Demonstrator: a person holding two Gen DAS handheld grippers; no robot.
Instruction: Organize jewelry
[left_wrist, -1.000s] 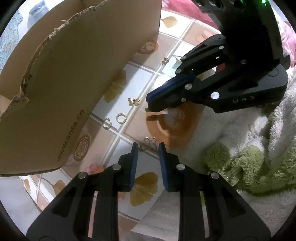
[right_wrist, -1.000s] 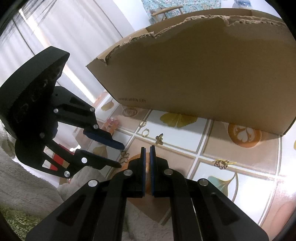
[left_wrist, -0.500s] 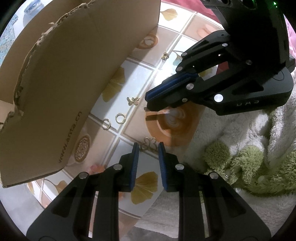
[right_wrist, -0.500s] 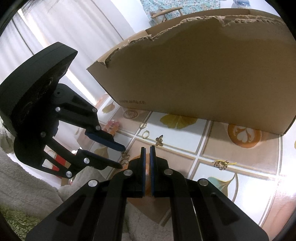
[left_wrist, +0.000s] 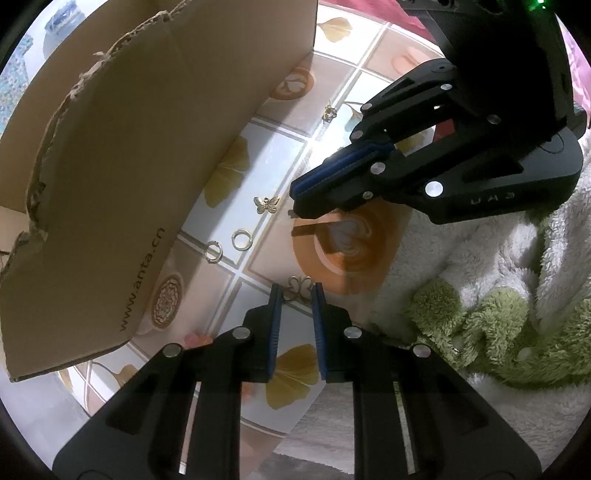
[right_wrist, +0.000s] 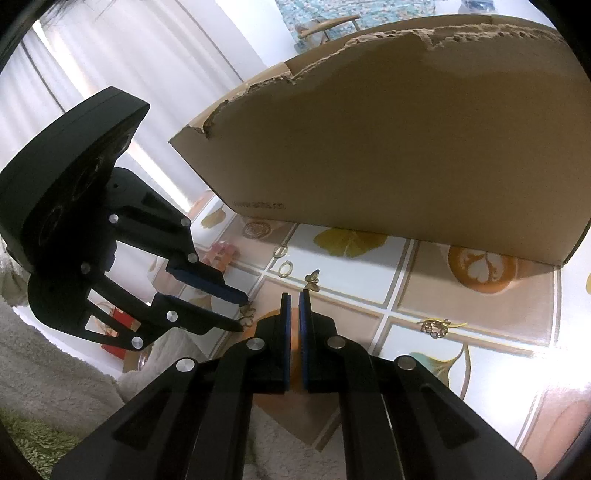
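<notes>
Cardboard box (left_wrist: 122, 155) is filling the upper left of the left wrist view, with two gold rings (left_wrist: 242, 239) and a butterfly charm (left_wrist: 266, 204) lying on the tiled cloth (left_wrist: 280, 155) right of it. Left gripper (left_wrist: 297, 291) is closing around an open-wing butterfly charm (left_wrist: 298, 289) at bottom centre, pads not pressing yet. Right gripper (left_wrist: 295, 206), upper right, is staying clenched, holding nothing.

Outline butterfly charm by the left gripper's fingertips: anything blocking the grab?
Nothing visible. The outline butterfly charm lies flat on the tablecloth between the left gripper fingertips, whose jaws have just been closing. The right gripper, shut, hangs further up.
</notes>
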